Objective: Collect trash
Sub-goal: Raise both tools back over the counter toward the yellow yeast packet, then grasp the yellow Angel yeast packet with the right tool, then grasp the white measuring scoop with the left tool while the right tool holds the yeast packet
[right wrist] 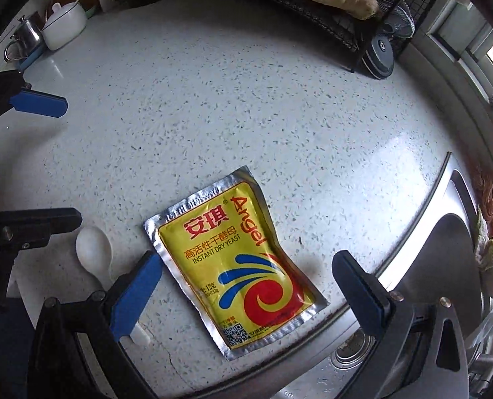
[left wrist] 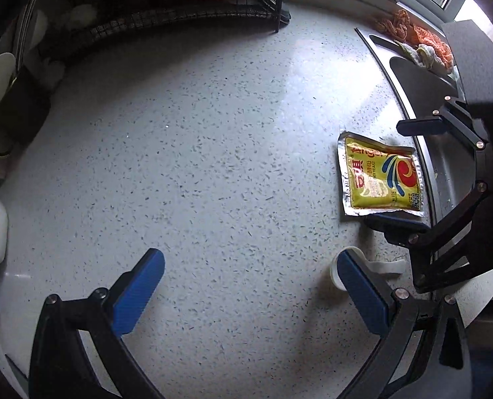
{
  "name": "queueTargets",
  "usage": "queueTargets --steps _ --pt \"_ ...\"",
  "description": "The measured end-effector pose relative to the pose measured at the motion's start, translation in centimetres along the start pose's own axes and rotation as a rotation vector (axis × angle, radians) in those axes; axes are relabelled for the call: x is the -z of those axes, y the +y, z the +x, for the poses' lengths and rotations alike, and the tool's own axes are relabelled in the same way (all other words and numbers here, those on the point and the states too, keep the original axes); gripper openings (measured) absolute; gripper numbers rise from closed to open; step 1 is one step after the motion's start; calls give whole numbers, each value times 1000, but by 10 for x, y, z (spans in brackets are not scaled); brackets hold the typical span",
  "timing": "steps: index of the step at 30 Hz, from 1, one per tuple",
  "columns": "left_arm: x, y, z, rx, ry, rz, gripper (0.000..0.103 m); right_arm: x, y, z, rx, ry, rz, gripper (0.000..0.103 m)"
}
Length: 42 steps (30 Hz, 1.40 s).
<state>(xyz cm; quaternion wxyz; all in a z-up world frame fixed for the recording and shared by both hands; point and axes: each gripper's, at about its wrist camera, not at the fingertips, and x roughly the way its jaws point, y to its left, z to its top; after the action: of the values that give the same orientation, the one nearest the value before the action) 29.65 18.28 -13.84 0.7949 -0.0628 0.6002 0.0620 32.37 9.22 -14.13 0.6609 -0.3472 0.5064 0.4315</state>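
Observation:
A yellow and silver yeast packet [right wrist: 243,266] lies flat on the speckled countertop [right wrist: 213,99] beside the sink edge. My right gripper [right wrist: 246,282] is open, its blue fingers on either side of the packet, just above it. In the left wrist view the packet [left wrist: 381,176] lies at the right, with the right gripper [left wrist: 409,173] open around it. My left gripper [left wrist: 249,292] is open and empty over bare countertop, left of the packet. It also shows at the left of the right wrist view [right wrist: 52,159].
A white plastic spoon [right wrist: 93,252] lies left of the packet, by my right gripper's left finger. The steel sink [right wrist: 445,259] is at the right with cloths [right wrist: 492,256] on its rim. A black wire rack [left wrist: 186,20] stands at the back. A white bowl [right wrist: 63,26] and a metal cup [right wrist: 23,40] sit far left.

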Motion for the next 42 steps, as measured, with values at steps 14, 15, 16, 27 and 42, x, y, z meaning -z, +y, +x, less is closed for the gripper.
queueTargets --steps 14,15,16,27,42 --pt "15 2 -6 4 20 -67 103 16 27 -20 -50 -98 32 42" --pt "19 2 -7 9 22 -74 103 19 28 -21 -52 -103 45 41" --pt "22 2 -8 11 22 -79 103 23 31 -23 -54 -109 61 39" --pt "33 -22 -1 96 50 -125 103 58 0 -43 0 -136 389 33" --pt "7 -54 21 -48 40 -192 95 80 -17 -50 12 -98 513 34"
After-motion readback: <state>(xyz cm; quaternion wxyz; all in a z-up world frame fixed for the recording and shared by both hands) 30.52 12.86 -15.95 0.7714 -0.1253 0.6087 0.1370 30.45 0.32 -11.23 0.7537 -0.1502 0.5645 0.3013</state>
